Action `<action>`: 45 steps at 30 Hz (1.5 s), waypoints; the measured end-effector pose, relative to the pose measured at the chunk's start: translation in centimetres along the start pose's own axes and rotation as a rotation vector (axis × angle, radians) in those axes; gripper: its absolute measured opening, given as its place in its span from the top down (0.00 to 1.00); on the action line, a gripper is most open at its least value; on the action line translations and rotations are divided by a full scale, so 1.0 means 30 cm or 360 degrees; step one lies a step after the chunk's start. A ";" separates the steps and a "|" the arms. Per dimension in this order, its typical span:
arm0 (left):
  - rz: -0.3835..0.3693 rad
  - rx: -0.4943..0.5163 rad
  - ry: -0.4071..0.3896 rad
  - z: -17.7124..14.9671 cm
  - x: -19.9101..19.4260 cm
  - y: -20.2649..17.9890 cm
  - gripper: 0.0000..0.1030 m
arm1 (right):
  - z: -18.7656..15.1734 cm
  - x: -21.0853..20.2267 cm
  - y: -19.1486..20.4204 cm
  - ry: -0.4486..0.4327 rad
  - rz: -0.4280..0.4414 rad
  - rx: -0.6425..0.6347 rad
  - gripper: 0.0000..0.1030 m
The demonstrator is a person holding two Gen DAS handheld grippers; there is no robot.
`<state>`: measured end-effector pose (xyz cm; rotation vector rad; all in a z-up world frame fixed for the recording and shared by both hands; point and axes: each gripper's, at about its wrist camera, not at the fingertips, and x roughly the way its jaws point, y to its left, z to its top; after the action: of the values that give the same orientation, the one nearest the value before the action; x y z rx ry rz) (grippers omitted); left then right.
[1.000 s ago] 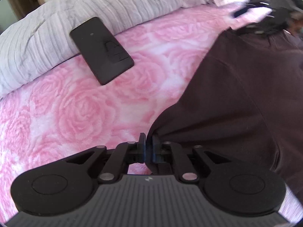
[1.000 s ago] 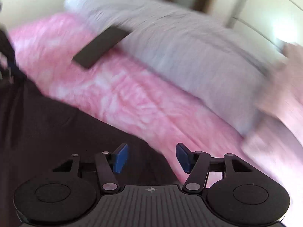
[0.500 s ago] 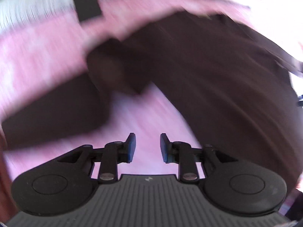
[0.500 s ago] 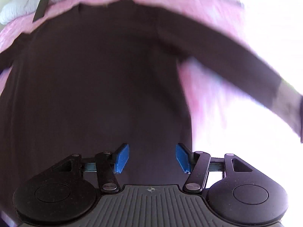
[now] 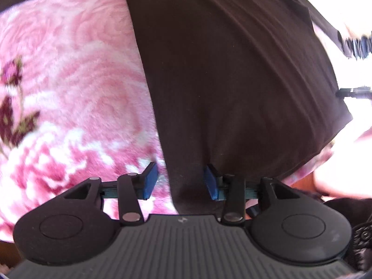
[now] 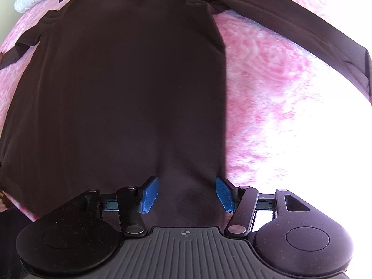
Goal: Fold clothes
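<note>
- Your left gripper (image 5: 180, 181), jaws narrowly apart and just closing slightly, straddles the dark brown long-sleeved cotton top's (image 5: 232, 69) hem edge, ungripped.
- Your right gripper (image 6: 187, 194), gaping wide, alone shows both sleeves spread over the pink rose-patterned fleece blanket (image 6: 267, 93).

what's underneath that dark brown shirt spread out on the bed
The dark brown shirt lies flat on a pink rose-patterned blanket, which shows all around its body and sleeves. Whatever lies directly beneath the fabric is covered and cannot be seen.

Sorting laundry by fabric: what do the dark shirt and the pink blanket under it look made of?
The dark shirt looks like a thin matte knit, maybe cotton jersey: soft shallow creases, no shine. The pink blanket seems plush fleece: fuzzy nap, blurred rose print.
</note>
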<state>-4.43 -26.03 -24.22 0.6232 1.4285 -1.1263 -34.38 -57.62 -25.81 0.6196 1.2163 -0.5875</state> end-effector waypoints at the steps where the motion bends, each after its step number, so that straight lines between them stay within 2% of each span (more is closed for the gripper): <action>1: -0.0007 -0.0009 0.0006 -0.004 0.000 -0.005 0.88 | -0.002 -0.002 -0.010 0.0006 -0.0007 -0.0001 0.43; 4: 0.0026 -0.0015 -0.0011 -0.038 0.001 -0.023 0.97 | -0.012 -0.008 -0.045 0.0018 0.0009 0.0047 0.43; 9: 0.0096 0.0075 0.0000 -0.038 -0.032 -0.037 0.98 | -0.066 0.006 -0.073 0.0160 0.0156 0.0138 0.45; 10: 0.0105 0.0100 0.0010 -0.037 -0.047 -0.031 0.98 | -0.081 0.012 -0.075 0.0198 0.0188 0.0163 0.79; 11: 0.0114 0.0126 0.0020 -0.036 -0.063 -0.025 0.98 | -0.088 0.009 -0.069 0.0211 0.0212 0.0201 0.96; 13: 0.0127 0.0153 0.0029 -0.031 -0.113 0.003 0.98 | -0.103 0.005 -0.056 0.0237 0.0260 0.0278 0.96; 16: 0.0193 0.0162 0.0036 -0.048 -0.191 0.037 0.98 | -0.117 -0.018 0.051 0.0287 0.0336 0.0220 0.96; 19: 0.0242 0.0138 0.0081 -0.075 -0.203 0.068 0.99 | -0.152 -0.019 0.153 0.0350 0.0377 0.0168 0.96; 24: 0.0276 0.0101 0.0156 -0.070 -0.133 0.106 1.00 | -0.172 0.032 0.206 0.0361 0.0289 0.0263 0.95; 25: 0.0276 0.0106 0.0158 -0.063 -0.130 0.103 1.00 | -0.162 0.025 0.207 0.0355 0.0263 0.0263 0.92; 27: 0.0296 0.0138 0.0154 -0.044 -0.142 0.099 1.00 | -0.142 0.011 0.211 0.0341 0.0212 0.0264 0.75; 28: 0.0312 0.0149 0.0149 -0.033 -0.152 0.100 1.00 | -0.129 -0.007 0.208 0.0311 0.0158 0.0262 0.59; 29: 0.0333 0.0153 0.0142 -0.019 -0.164 0.104 1.00 | -0.115 -0.025 0.195 0.0263 0.0119 0.0282 0.47; 30: 0.0354 0.0151 0.0129 -0.002 -0.179 0.109 1.00 | -0.100 -0.043 0.183 0.0215 0.0079 0.0302 0.47; 34: 0.0439 0.0198 0.0060 0.102 -0.226 0.109 0.99 | -0.016 -0.095 0.090 0.0012 -0.0146 0.0436 0.47; 37: 0.0443 0.0269 0.0026 0.208 -0.221 0.056 0.98 | 0.071 -0.129 0.004 -0.0181 -0.0318 0.0482 0.47; 40: 0.0426 0.0364 0.0013 0.314 -0.188 -0.029 0.96 | 0.172 -0.137 -0.106 -0.0346 -0.0381 0.0466 0.47; 41: 0.0422 0.0402 0.0015 0.342 -0.170 -0.065 0.96 | 0.197 -0.133 -0.168 -0.0385 -0.0387 0.0464 0.47; 45: 0.0408 0.0531 0.0028 0.440 -0.100 -0.239 0.94 | 0.224 -0.169 -0.622 -0.0504 -0.0330 0.0564 0.47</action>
<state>-4.24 -39.93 -17.81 1.0240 1.1434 -1.1621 -44.34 -75.01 -21.60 0.6691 0.8881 -1.0495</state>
